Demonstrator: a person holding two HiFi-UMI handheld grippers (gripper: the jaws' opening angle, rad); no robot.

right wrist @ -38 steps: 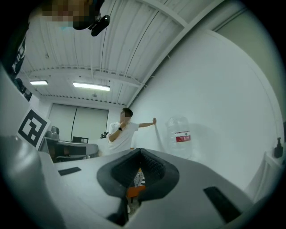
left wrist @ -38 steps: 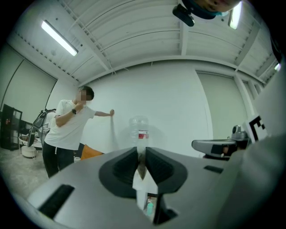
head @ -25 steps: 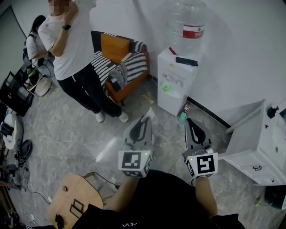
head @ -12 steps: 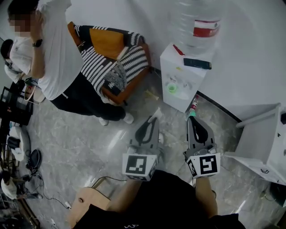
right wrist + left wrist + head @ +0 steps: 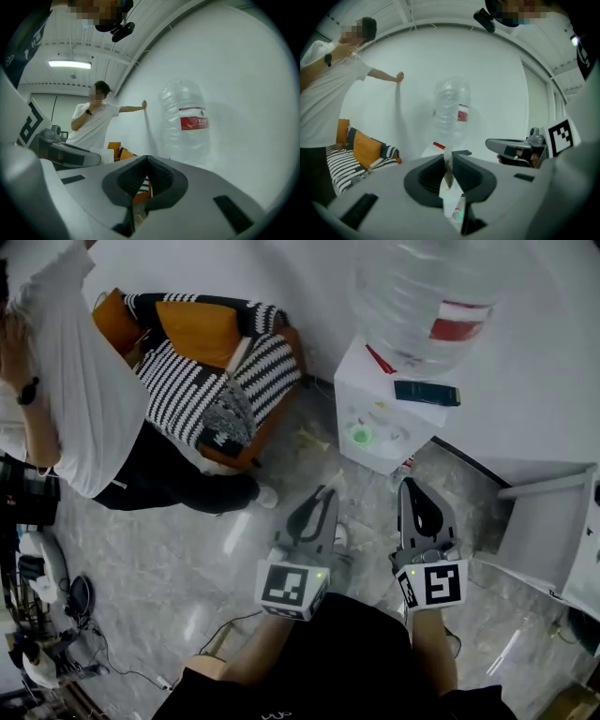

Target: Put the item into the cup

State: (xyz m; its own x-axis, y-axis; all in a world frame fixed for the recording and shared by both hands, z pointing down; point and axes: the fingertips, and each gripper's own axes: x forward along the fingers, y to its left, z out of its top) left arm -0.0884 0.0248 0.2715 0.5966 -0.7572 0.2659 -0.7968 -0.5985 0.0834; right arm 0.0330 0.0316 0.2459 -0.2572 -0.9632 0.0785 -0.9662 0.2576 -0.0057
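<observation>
Got a white packet (image 5: 451, 194) pinched in the left gripper (image 5: 323, 491), up over the floor near the front edge of the dispenser (image 5: 370, 395). Got the right gripper (image 5: 408, 486) alongside, squeezed shut on nothing. Can spot a green cup (image 5: 360, 437) on the dispenser's ledge, ahead of both.

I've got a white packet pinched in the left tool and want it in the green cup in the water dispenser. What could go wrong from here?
The left tool grips only part of the limp white packet, so it might slip out on the way. The green cup sits in the recess of the water dispenser; the tool could tip it, or the packet could land beside it.
</observation>
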